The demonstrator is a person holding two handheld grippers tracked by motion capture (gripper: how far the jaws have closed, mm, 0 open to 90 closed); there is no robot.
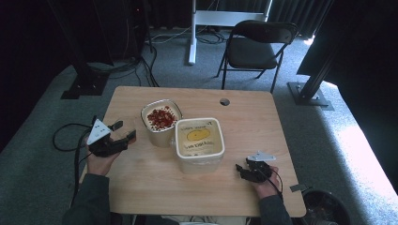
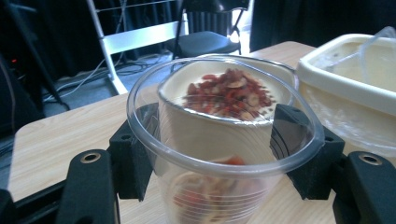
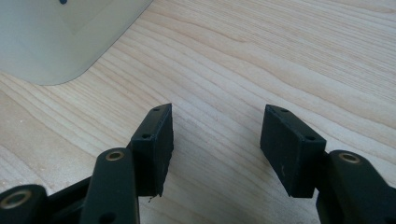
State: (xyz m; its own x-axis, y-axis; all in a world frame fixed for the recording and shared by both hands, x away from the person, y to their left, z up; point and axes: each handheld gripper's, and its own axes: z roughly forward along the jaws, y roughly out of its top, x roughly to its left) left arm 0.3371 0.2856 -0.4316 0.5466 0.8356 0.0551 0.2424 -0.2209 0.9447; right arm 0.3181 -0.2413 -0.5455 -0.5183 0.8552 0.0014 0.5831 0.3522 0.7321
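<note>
A clear plastic cup (image 2: pixel 219 154) stands upright between the jaws of my left gripper (image 2: pixel 215 149), whose pads press its sides. Some red and pale pieces lie in its bottom. Just beyond it is an open cream tub (image 2: pixel 224 93) topped with red dried pieces, at the table's middle in the high view (image 1: pixel 161 119). A lidded cream tub (image 1: pixel 199 140) with a yellow label stands next to it, to the right in the left gripper view (image 2: pixel 355 70). My left gripper (image 1: pixel 124 131) hovers at the table's left edge. My right gripper (image 1: pixel 244 171) is open and empty, low over bare wood (image 3: pixel 217 140), near the lidded tub's corner (image 3: pixel 56 37).
The wooden table (image 1: pixel 244 117) has a cable hole (image 1: pixel 225 101) near its far edge. A black folding chair (image 1: pixel 258 47) and a white stand (image 1: pixel 192 33) are behind it. A dark bin (image 1: pixel 326 208) sits on the floor at the near right corner. Cables (image 1: pixel 65 136) trail at the left.
</note>
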